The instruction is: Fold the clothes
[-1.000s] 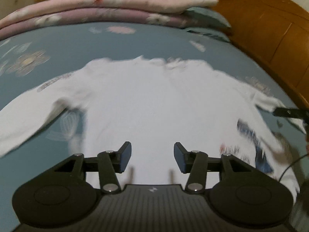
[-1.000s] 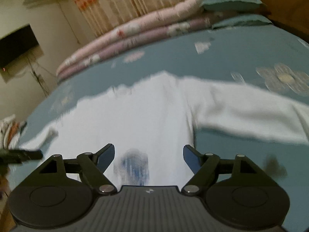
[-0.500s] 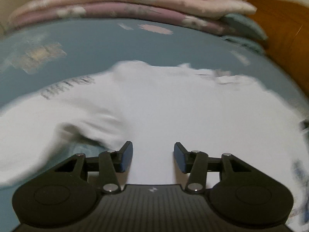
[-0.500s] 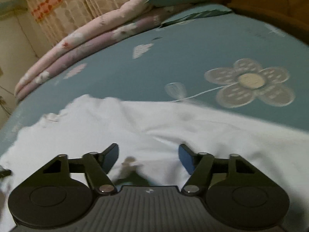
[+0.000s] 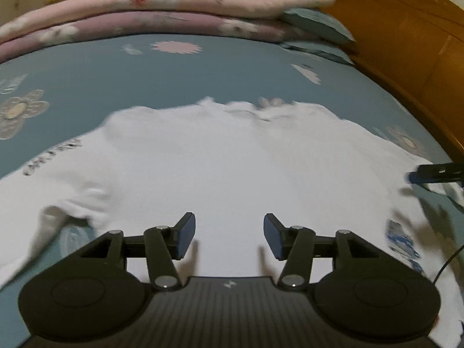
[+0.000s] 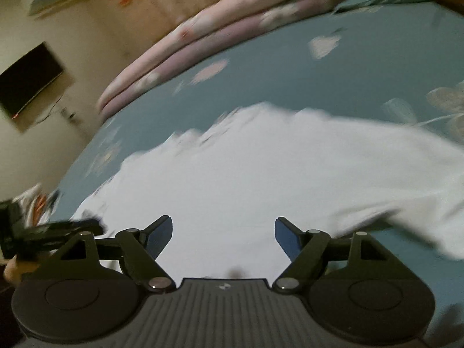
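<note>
A white long-sleeved top (image 5: 226, 162) lies spread flat on the blue flowered bedsheet (image 5: 87, 75), collar toward the far side, both sleeves stretched outward. My left gripper (image 5: 229, 237) hovers over the lower middle of the top with its jaws opening and nothing between the pads. In the right wrist view the same top (image 6: 261, 179) fills the middle, and my right gripper (image 6: 223, 236) hangs over its lower body, jaws opening wide, with only cloth below them. The right gripper's fingertip (image 5: 432, 172) shows at the right edge of the left view. The left gripper's fingers (image 6: 58, 227) appear at the left.
Folded pink and mauve quilts (image 5: 162, 14) and teal pillows (image 5: 316, 26) lie along the far side of the bed. A wooden headboard (image 5: 406, 43) rises on the right. A dark screen (image 6: 29, 78) hangs on the wall beyond the bed. A blue print (image 5: 401, 240) marks the top's hem.
Both grippers swung sideways over the top and back, then spread their jaws a little wider. The top itself lies as before.
</note>
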Demonstrator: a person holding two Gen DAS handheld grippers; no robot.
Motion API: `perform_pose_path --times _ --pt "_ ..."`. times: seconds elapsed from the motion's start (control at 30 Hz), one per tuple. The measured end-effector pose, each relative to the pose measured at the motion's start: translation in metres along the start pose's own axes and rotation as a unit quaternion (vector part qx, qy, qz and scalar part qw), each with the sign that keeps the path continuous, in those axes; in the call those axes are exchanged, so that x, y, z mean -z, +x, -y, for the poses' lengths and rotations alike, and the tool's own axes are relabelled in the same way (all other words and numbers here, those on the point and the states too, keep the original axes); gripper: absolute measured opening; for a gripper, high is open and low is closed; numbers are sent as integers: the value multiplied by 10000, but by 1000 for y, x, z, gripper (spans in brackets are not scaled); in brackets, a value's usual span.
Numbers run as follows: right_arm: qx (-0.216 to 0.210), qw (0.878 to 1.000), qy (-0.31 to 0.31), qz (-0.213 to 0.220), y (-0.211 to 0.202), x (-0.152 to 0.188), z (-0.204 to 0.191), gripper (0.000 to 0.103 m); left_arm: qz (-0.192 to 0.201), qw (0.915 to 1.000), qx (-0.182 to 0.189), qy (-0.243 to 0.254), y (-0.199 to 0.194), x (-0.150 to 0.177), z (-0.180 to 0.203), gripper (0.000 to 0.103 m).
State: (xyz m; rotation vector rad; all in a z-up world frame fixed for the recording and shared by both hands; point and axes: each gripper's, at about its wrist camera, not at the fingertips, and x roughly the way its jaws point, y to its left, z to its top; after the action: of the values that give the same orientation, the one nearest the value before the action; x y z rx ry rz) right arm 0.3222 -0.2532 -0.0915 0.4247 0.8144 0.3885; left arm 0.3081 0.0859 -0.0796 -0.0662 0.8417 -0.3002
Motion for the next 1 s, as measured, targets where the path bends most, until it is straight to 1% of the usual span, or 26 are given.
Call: perform_pose_path --times 0.07,0.13,0.2,0.23,0.33,0.4,0.47,0.53,0.63,0.7,0.8,0.87,1.0 --pt "156 9998 -80 -102 10 8 -3 81 -138 9999 20 -25 7 7 5 54" --pt "312 9992 -157 -199 20 16 -6 81 -230 9997 -64 -40 8 18 3 54" --pt "439 9989 -110 -130 12 24 4 81 -167 9997 -140 -82 -1 32 -5 56" --pt "430 9990 -63 -79 4 30 9 81 -115 9998 -143 -105 -8 39 -9 56" --pt "592 9982 -44 -20 -24 51 19 81 -136 9994 -288 -146 -28 58 -19 56" --pt "843 9964 28 -126 -32 59 22 87 -217 9990 -386 -89 -40 68 -22 56" --pt "961 9953 -2 -152 -39 62 20 87 -334 9982 -504 14 -48 72 -19 56" --pt "970 9952 -29 -136 -45 61 8 87 -353 9974 -612 151 -57 73 -11 55" --pt "979 9951 -76 -110 -53 60 -9 87 -189 9979 -460 415 -69 68 10 57" --pt "822 9961 -317 -34 -60 61 -31 88 -70 9976 -343 593 -77 64 24 62" --pt "491 9972 -557 20 -62 62 -62 91 -46 9970 -242 735 -74 62 44 62" --pt "208 9976 -654 -13 -57 65 -80 93 -88 9971 -188 727 -68 64 55 62" --pt "-311 9972 -632 -240 -37 78 -101 94 -294 9976 -124 615 -55 75 60 62"
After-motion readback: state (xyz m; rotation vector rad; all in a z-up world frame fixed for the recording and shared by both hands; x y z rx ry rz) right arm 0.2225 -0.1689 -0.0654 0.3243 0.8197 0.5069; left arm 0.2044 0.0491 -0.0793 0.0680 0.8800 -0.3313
